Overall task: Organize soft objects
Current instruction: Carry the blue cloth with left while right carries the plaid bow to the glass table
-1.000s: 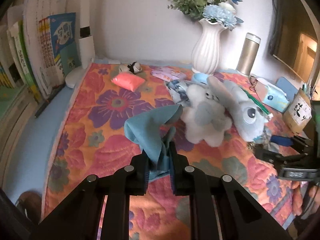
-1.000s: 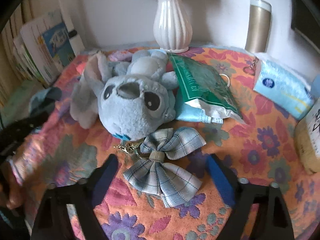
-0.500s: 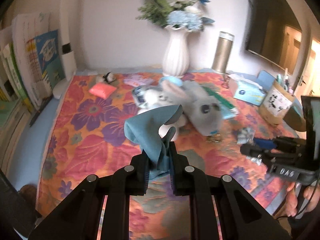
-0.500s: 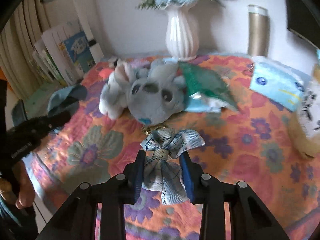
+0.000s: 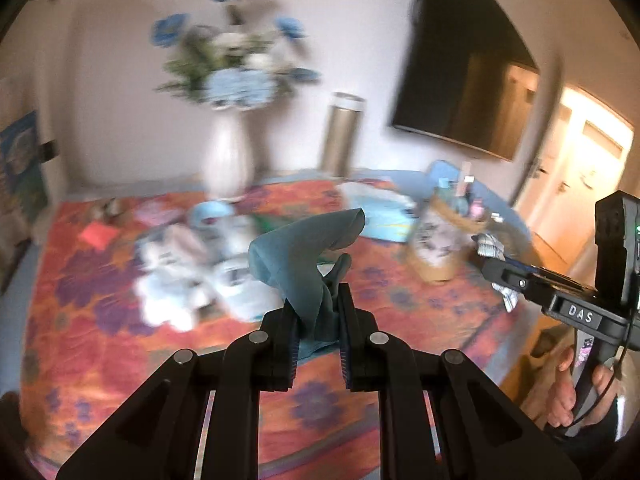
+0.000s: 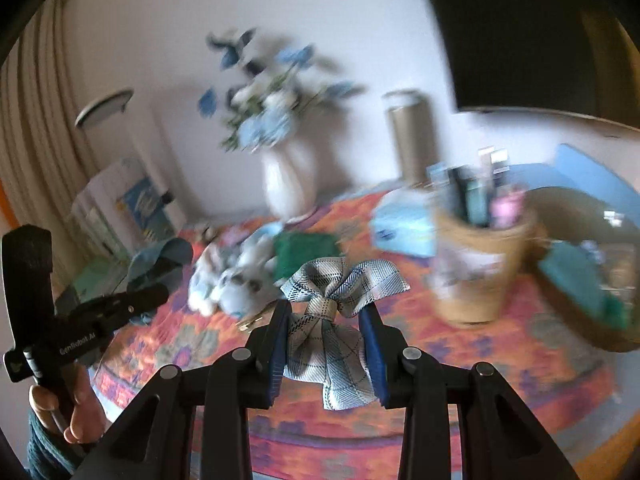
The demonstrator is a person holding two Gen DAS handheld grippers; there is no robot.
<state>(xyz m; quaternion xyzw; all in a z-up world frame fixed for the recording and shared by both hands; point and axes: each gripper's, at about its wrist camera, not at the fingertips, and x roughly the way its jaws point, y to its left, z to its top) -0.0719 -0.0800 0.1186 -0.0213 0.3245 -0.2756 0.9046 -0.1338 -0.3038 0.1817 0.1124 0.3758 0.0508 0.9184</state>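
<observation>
My left gripper [image 5: 318,312] is shut on a teal cloth [image 5: 300,256] and holds it above the floral table cover [image 5: 100,320]. My right gripper [image 6: 325,320] is shut on a plaid fabric bow [image 6: 338,312], lifted off the table; the bow also shows at the right in the left wrist view [image 5: 490,245]. A grey plush toy [image 5: 180,276] lies on the cover, also blurred in the right wrist view [image 6: 232,280]. The left gripper with the teal cloth [image 6: 160,258] shows at the left in the right wrist view.
A white vase with blue flowers [image 5: 228,152] and a metal flask [image 5: 342,136] stand at the back. A woven basket with bottles [image 6: 480,260] and a tissue pack [image 6: 404,228] sit right. A green packet [image 6: 306,252] lies by the plush. Books [image 6: 132,204] stand at left.
Both grippers have risen and pulled back from the table, swinging right. The right gripper closed on the bow and lifted it. The left still holds the teal cloth.
</observation>
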